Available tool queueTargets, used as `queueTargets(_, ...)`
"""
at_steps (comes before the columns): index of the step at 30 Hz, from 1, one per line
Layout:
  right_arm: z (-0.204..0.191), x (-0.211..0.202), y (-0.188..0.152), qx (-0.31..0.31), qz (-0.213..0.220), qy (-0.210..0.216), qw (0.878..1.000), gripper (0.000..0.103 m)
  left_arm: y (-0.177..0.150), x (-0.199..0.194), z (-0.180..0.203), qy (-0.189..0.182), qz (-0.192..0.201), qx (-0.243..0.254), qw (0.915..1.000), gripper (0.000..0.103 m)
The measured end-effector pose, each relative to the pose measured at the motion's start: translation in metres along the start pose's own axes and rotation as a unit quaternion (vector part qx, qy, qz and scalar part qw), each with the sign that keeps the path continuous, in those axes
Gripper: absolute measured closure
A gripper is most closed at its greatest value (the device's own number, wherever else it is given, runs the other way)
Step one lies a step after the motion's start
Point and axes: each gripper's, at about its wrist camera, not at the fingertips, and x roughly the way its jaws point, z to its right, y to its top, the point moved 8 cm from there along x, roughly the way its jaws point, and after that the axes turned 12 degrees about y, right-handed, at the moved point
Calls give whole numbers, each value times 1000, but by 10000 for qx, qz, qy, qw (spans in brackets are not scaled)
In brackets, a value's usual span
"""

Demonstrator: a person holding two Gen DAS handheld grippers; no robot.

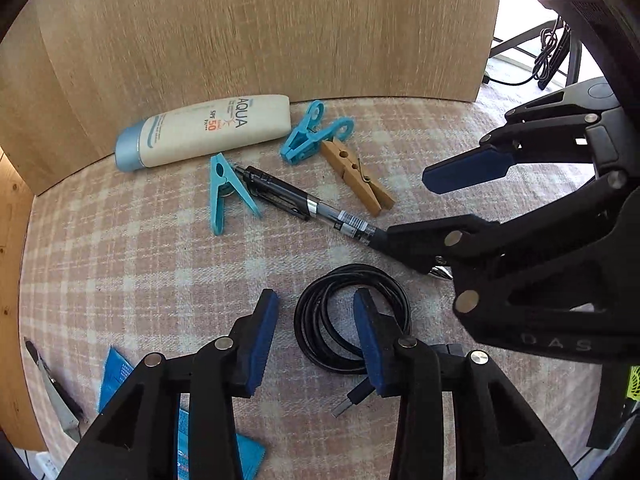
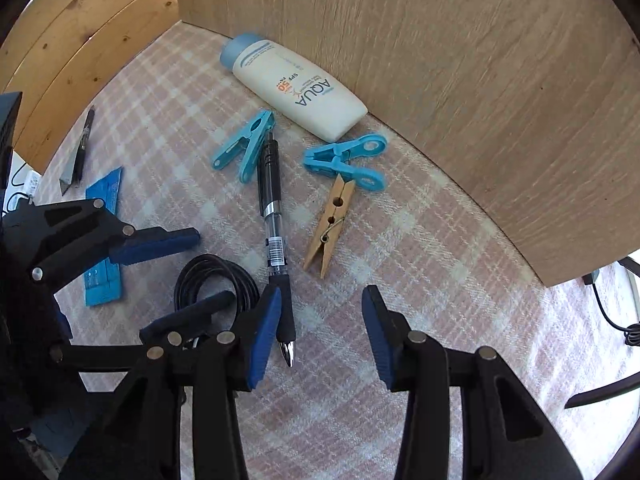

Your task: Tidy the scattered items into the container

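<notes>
Pick-up step: left gripper (image 1: 316, 344) jaws apart astride the cable coil (image 1: 352, 316), right gripper (image 2: 320, 336) jaws apart beside the pen (image 2: 274, 216). Next, probably, clamp the coil.

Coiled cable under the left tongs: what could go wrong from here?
1. The left tongs straddle only one side of the coiled cable; lifted there, the loops may unwind and the USB plug dangle.
2. The right tongs work very close by, beside the pen; the two tools could collide.
3. No container is in view, so the drop-off cannot be judged.
</notes>
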Motion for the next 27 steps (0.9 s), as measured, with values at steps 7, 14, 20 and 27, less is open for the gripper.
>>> queueTargets(7,-9,8,8,-2,-132,-108,9999,71,-12,-2,-13,-108,-56,-161,9998,89)
queueTargets(14,-15,-1,14,137,-56,-179,9997,85,-21,-5,-15,-184,-94,-389,9990,91)
queueTargets(20,-19,-27,8,453,114,126,9988,92,-39,-19,-17,-263,-57,-481,9985,93)
queueTargets(27,-27,-49,14,622,259,279,9973,93,-42,-51,-21,-263,77,-603,9978,94)
